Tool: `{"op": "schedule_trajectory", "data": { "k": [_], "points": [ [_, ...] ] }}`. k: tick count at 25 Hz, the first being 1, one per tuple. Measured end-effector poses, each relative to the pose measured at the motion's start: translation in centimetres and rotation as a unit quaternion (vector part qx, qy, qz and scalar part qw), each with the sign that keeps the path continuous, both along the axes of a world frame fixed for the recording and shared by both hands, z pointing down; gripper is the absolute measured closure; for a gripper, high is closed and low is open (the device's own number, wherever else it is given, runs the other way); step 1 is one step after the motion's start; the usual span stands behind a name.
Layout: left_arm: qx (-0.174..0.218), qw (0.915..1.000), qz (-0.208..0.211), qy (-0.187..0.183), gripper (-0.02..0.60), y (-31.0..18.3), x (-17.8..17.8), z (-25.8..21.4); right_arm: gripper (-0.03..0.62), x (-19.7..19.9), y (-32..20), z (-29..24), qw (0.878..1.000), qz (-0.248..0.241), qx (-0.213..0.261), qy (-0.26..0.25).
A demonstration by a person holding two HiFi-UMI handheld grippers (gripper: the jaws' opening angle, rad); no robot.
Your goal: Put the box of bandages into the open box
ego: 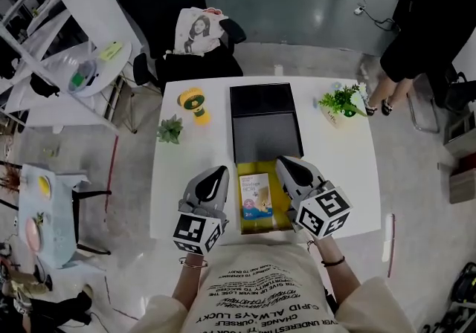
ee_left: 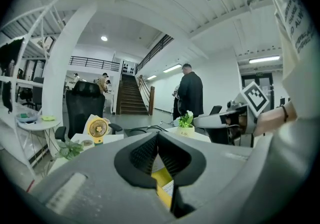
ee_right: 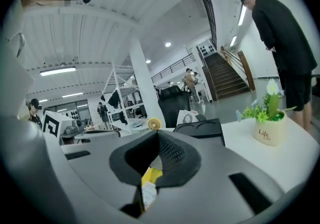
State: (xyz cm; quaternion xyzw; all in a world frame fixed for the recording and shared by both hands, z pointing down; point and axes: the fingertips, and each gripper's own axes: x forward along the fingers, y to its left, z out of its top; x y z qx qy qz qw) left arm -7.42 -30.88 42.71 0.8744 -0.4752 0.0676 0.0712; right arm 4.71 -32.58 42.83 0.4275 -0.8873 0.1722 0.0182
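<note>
The yellow box of bandages (ego: 257, 196) lies flat on the white table (ego: 335, 175) near its front edge. My two grippers flank it. My left gripper (ego: 220, 172) hangs at the box's left side, its jaws shut with nothing between them. My right gripper (ego: 283, 165) hangs over the box's right far corner, also shut and empty. The open black box (ego: 265, 138) lies just beyond the bandages, with its other half (ego: 260, 99) further back. Under the closed tips of the left gripper (ee_left: 157, 136) and of the right gripper (ee_right: 158, 134), a strip of the yellow box (ee_left: 161, 188) (ee_right: 148, 177) shows.
A small yellow fan (ego: 195, 103) and a little green plant (ego: 170, 129) stand at the table's left. A potted plant (ego: 342, 101) marked "Life" stands at the back right. A black chair (ego: 186, 56) is behind the table. A person in black (ego: 424, 19) stands to the right.
</note>
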Motion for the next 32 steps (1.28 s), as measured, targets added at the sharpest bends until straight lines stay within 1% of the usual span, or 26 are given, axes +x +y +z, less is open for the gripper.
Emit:
{"op": "schedule_trajectory", "data": {
  "k": [3, 7, 10, 15, 20, 25, 32],
  "points": [
    [0.022, 0.9997, -0.014, 0.001, 0.558, -0.3, -0.5, -1.5, 0.589, 0.4, -0.4, -1.8, 0.999, 0.004, 0.035, 0.001],
    [0.046, 0.9985, -0.028, 0.000, 0.558, -0.8, -1.1, -3.3, 0.589, 0.8, -1.0, -3.8, 0.998, 0.011, 0.068, 0.003],
    [0.058, 0.9977, -0.034, -0.001, 0.558, -1.0, -1.6, -4.0, 0.589, 1.1, -1.4, -4.9, 0.995, 0.012, 0.097, 0.004],
    [0.073, 0.9963, -0.046, -0.002, 0.558, -1.4, -2.5, -5.0, 0.589, 1.6, -1.8, -6.2, 0.992, 0.027, 0.126, 0.006],
    [0.080, 0.9951, -0.058, -0.004, 0.558, -1.5, -3.2, -5.7, 0.589, 2.2, -1.9, -6.5, 0.991, 0.043, 0.123, -0.004],
    [0.085, 0.9944, -0.063, -0.006, 0.558, -1.5, -3.5, -5.7, 0.589, 2.5, -2.0, -6.6, 0.991, 0.041, 0.130, -0.001],
    [0.085, 0.9943, -0.065, -0.006, 0.558, -1.6, -3.7, -5.5, 0.589, 2.9, -2.1, -6.3, 0.991, 0.052, 0.125, 0.003]
  ]
}}
